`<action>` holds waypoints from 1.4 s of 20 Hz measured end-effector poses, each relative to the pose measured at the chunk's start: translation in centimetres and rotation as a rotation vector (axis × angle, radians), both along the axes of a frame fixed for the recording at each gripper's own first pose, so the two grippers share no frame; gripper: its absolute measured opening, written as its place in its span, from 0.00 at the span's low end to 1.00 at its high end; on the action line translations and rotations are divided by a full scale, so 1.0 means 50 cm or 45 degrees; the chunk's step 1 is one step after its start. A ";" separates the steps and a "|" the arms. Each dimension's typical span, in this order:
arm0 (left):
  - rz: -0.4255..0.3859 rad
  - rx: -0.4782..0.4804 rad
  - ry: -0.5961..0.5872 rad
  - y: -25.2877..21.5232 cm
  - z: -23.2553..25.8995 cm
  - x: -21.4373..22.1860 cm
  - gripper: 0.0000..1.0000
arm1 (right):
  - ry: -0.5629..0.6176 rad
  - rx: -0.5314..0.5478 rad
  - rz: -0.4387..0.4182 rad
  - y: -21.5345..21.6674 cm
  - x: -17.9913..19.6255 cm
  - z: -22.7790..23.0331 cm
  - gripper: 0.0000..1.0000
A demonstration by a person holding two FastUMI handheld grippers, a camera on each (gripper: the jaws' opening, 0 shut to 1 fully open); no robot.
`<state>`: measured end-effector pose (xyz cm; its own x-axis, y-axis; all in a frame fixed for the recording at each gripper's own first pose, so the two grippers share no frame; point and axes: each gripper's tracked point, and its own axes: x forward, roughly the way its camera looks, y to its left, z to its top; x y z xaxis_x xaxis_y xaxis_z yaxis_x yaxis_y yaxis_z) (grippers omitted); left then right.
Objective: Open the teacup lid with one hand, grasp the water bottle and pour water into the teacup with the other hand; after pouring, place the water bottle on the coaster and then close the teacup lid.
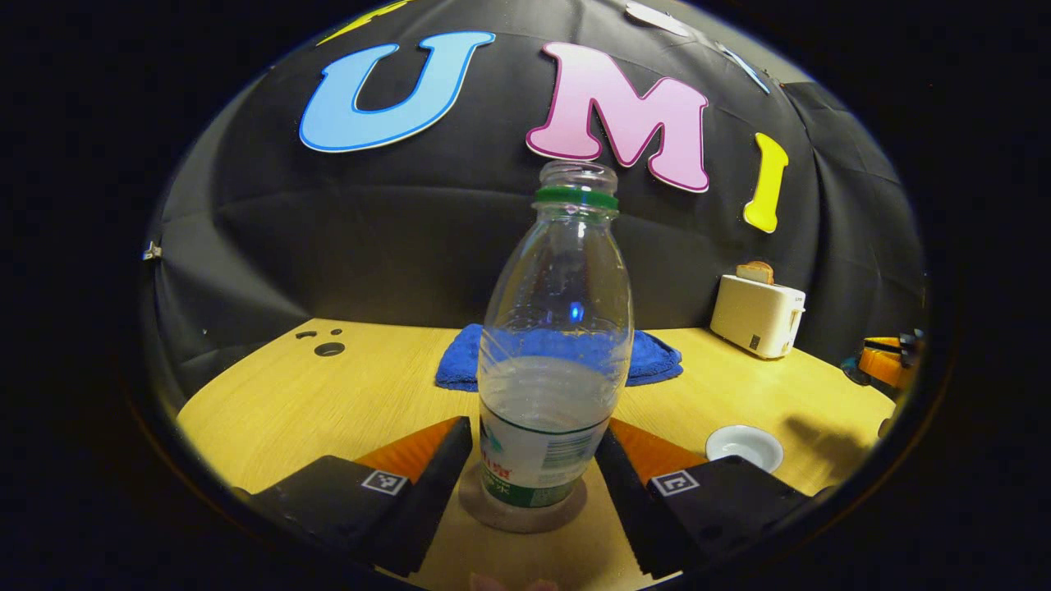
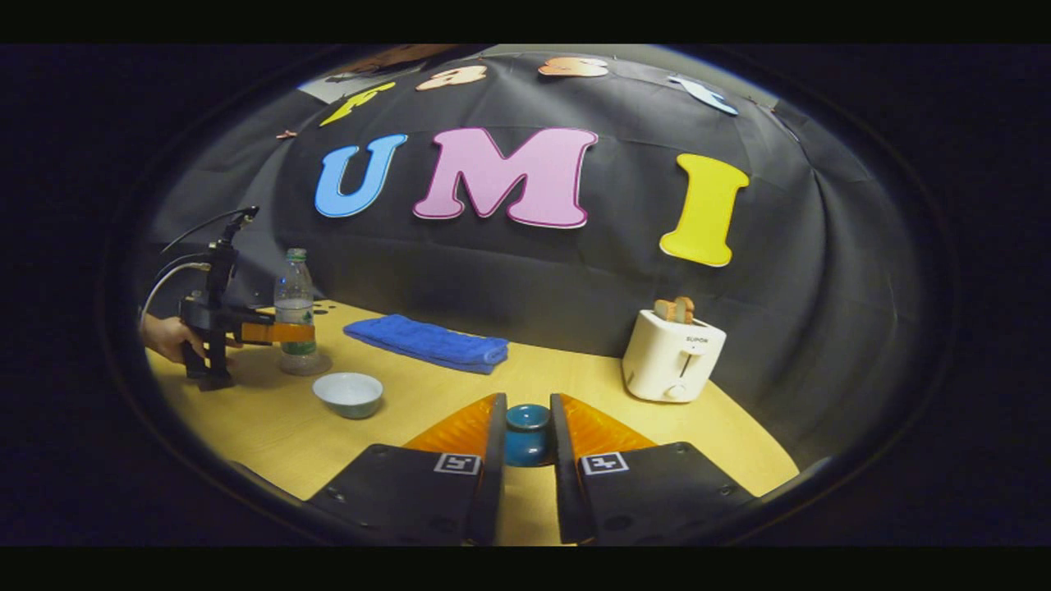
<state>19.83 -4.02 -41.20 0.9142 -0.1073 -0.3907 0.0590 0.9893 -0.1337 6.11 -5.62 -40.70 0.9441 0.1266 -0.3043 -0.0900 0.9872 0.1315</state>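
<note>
Jaws, left gripper (image 1: 534, 468): apart, one finger on each side of the lower part of the bottle; contact with the bottle not clear, a thin gap seems to show at each side.
Jaws, right gripper (image 2: 525, 439): close around a small blue lid (image 2: 527, 433), both fingers seem to press on its sides.
Bottle (image 1: 557, 345): clear plastic, upright, no cap, green ring under the neck, water in about the lower half, label near the bottom.
Coaster (image 1: 523, 509): round, greyish, flat on the table, directly under the bottle; bottle stands on it.
Bottle, right gripper view (image 2: 294, 310): at far left, upright on the coaster, with the left gripper (image 2: 283, 332) around its lower part and a hand (image 2: 168, 336) behind that gripper.
Teacup (image 2: 348, 392): small white bowl shape, open, on the table just in front of the bottle; seen also in the left gripper view (image 1: 744, 444), to the right of the fingers.
Lid position: between the right fingers, low over the table; resting on it or lifted, cannot tell.
Blue towel (image 2: 427, 341): folded, flat, behind the bottle near the cloth wall.
Toaster (image 2: 673, 355): white, at the right side of the table, bread slices standing out of the top.
Table (image 1: 345, 394): light wood, small round holes near the far left corner.
</note>
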 end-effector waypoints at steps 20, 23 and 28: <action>0.135 0.048 0.075 0.013 0.057 -0.256 0.92 | 0.008 0.243 0.255 0.362 0.097 -0.007 0.25; 0.151 0.015 0.088 0.012 0.068 -0.279 0.92 | 0.043 0.236 0.261 0.370 0.101 -0.026 0.30; 0.154 0.015 0.105 0.023 0.068 -0.293 0.92 | 0.104 0.247 0.259 0.374 0.108 -0.051 0.29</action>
